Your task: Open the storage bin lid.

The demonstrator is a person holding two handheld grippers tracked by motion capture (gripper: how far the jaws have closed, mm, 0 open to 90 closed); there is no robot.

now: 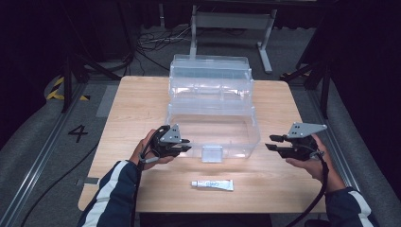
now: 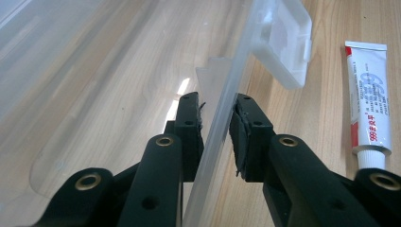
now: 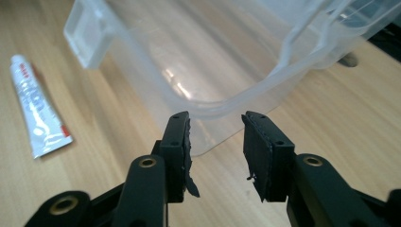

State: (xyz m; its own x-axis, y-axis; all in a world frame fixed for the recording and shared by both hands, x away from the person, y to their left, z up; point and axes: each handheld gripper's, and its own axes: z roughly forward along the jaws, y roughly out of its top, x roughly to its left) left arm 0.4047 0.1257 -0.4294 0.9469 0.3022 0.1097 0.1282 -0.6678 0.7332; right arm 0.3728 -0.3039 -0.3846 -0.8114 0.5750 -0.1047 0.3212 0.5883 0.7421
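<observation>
Black left fingers (image 2: 217,127): clamped on the front wall of the clear plastic box (image 2: 227,99).
Right fingers (image 3: 215,142): apart, nothing between them, just short of the box's corner.
Box: open, mid-table (image 1: 142,94).
Tube (image 1: 212,185): in front, untouched.
Risk: the thin wall may flex, slipping the one-sided grip and sliding the box.

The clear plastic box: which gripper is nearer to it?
Left. The left gripper clamps the front wall of the clear plastic box; the right gripper is open, just off its corner.
</observation>
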